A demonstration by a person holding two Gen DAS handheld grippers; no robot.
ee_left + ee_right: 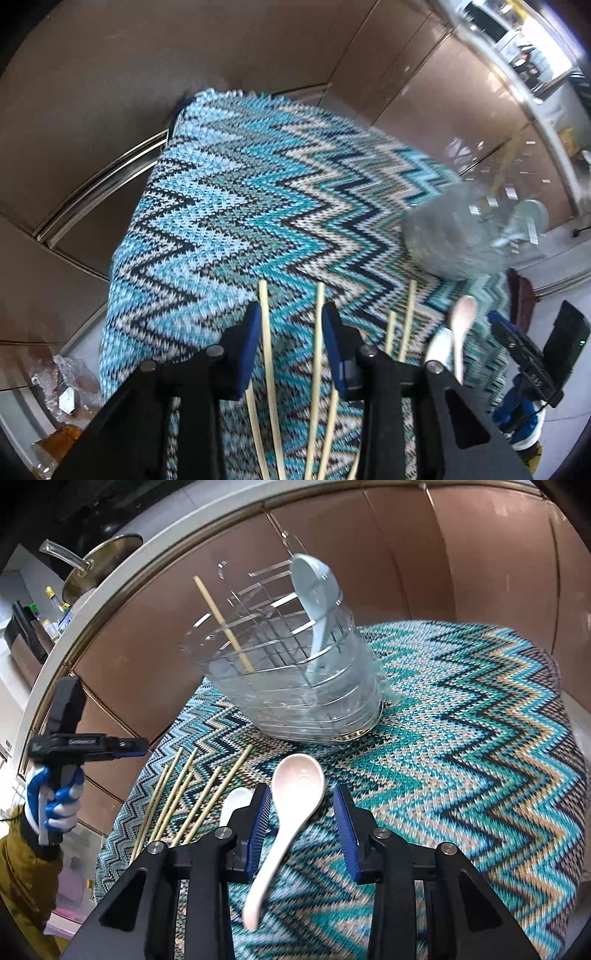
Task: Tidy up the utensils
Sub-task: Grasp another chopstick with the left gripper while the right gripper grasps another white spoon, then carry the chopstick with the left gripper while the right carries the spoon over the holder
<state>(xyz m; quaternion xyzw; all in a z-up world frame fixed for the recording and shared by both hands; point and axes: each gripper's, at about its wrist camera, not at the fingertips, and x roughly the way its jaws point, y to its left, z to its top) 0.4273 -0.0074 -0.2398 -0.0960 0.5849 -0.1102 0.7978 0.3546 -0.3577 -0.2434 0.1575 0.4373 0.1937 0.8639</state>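
A clear plastic utensil holder (295,686) stands on the zigzag cloth and holds one chopstick (223,618) and a pale blue spoon (314,590). It also shows blurred in the left wrist view (458,236). A pink-white spoon (291,805) lies between the open jaws of my right gripper (301,801), untouched. A small white spoon (232,805) lies just left of it. Several chopsticks (192,794) lie on the cloth at left. My left gripper (288,317) is open over two chopsticks (267,350). The spoons (460,325) lie to its right.
The table is covered by a blue, teal and beige zigzag cloth (480,757). Brown cabinet fronts (461,554) stand behind it. A counter with a pan lid and bottles (74,572) is at the far left. The other gripper and gloved hand (59,775) are at the table's left edge.
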